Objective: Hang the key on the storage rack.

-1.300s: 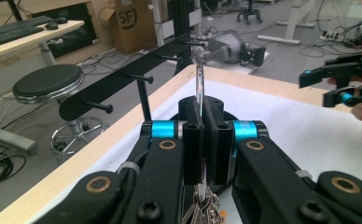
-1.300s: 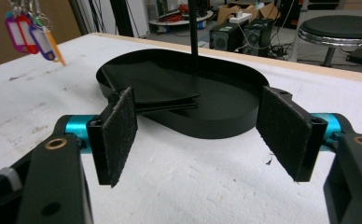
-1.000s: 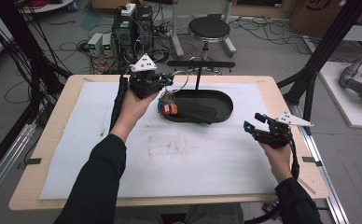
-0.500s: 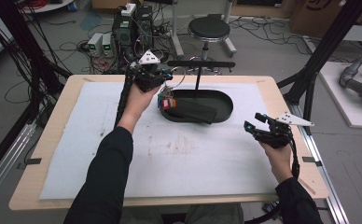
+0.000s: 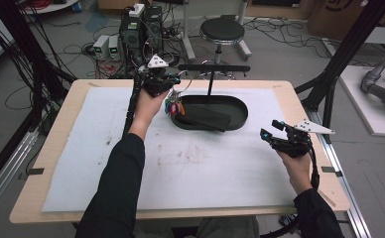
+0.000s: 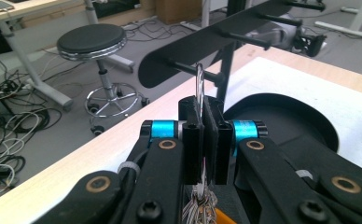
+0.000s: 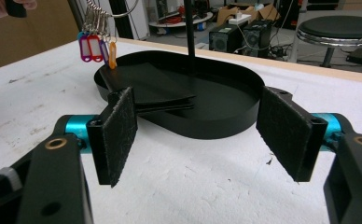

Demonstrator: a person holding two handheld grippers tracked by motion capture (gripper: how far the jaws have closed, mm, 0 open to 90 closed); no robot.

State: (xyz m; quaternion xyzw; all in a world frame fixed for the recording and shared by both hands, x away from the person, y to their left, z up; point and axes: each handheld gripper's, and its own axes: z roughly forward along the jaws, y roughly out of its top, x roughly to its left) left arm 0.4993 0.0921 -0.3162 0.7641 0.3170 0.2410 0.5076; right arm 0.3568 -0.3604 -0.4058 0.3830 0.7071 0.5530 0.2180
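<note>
My left gripper (image 5: 174, 88) is shut on a metal key ring (image 6: 200, 80) at the far side of the table. Several coloured key tags (image 5: 174, 106) hang below the ring; the same tags (image 7: 95, 46) dangle at the top left of the right gripper view. The ring stands just in front of a peg (image 6: 186, 70) at the left end of a black rack bar (image 5: 214, 68). The bar's post rises from an oval black tray (image 5: 240, 106). A flat black piece (image 5: 205, 117) lies in the tray. My right gripper (image 5: 271, 133) hovers open at the table's right, pads (image 7: 118, 133) apart with nothing between.
A white mat (image 5: 106, 148) covers most of the wooden table. Behind the far edge stand a round stool (image 5: 223, 30) and electronics boxes (image 5: 141, 25) among cables. Black frame poles (image 5: 342, 59) rise at both sides.
My left gripper has moved with the key ring toward the far edge, closer to the rack's left end. The right gripper has stayed where it was.
</note>
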